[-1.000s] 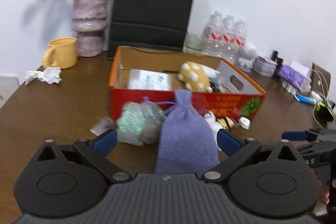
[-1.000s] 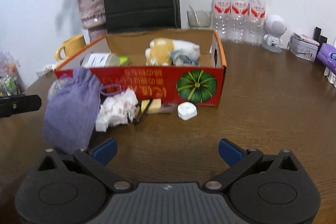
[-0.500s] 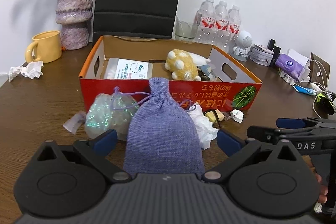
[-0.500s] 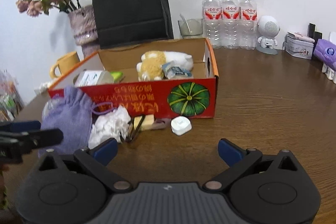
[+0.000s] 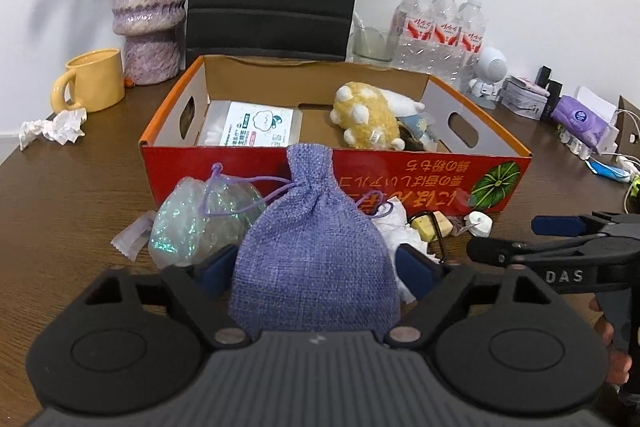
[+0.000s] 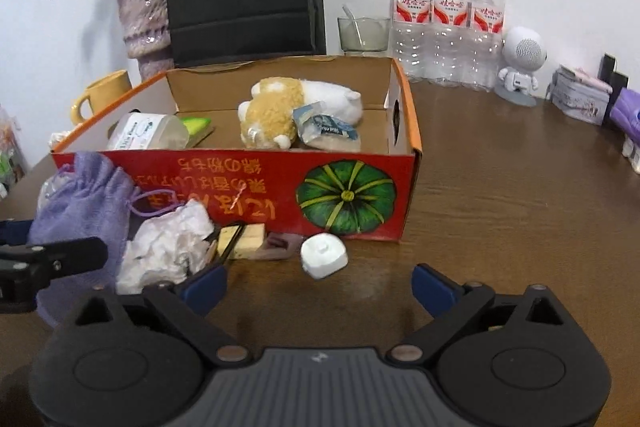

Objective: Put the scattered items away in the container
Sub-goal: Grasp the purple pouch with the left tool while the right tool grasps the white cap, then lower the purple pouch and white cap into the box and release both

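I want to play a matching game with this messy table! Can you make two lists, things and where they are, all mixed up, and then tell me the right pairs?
Things:
1. purple pouch
2. yellow plush toy
3. white cap
4. yellow mug

Places:
A. on the table just ahead of the open right claw
B. inside the red box
C. between the fingers of the left claw
D. beside the purple vase

Pairs: 1-C, 2-B, 3-A, 4-D
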`<move>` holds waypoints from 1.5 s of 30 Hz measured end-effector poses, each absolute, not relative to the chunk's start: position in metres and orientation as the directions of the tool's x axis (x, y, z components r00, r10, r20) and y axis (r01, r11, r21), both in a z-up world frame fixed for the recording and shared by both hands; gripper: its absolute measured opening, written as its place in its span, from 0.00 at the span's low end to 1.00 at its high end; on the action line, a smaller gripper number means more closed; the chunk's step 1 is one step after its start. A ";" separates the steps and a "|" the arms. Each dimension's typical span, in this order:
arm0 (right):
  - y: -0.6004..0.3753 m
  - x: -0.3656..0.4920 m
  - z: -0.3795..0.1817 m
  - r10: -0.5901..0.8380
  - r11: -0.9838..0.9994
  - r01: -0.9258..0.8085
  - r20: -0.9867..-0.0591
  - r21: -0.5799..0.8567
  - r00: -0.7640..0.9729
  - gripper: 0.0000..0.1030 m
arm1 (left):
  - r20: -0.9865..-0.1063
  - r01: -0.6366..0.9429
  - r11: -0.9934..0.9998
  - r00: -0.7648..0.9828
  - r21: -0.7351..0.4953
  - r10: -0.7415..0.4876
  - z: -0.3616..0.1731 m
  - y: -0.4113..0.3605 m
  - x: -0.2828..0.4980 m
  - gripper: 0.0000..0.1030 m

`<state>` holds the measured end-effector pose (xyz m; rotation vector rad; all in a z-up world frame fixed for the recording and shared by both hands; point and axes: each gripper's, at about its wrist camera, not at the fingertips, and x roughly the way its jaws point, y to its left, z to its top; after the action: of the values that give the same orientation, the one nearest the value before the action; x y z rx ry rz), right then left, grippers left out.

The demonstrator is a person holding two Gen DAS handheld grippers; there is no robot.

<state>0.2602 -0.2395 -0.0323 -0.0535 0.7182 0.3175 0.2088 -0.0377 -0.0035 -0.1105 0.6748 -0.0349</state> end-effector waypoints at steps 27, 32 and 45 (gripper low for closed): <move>-0.244 0.234 -0.019 0.289 0.951 -0.295 -0.613 0.094 0.735 0.25 | -0.565 0.013 0.979 0.815 -0.204 -0.128 0.009 -0.021 0.176 0.51; -0.243 0.211 -0.011 0.302 0.947 -0.307 -0.609 0.100 0.734 0.25 | -0.546 0.003 0.978 0.830 -0.207 -0.117 0.020 -0.012 0.159 0.51; -0.240 0.200 0.020 0.337 0.935 -0.341 -0.561 0.102 0.756 0.25 | -0.514 0.006 0.964 0.845 -0.267 -0.148 0.049 0.013 0.156 0.51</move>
<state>0.1996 -0.2401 0.0200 -0.0066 0.6101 0.3692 0.1555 0.0126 0.0486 -0.2615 0.5604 -0.0827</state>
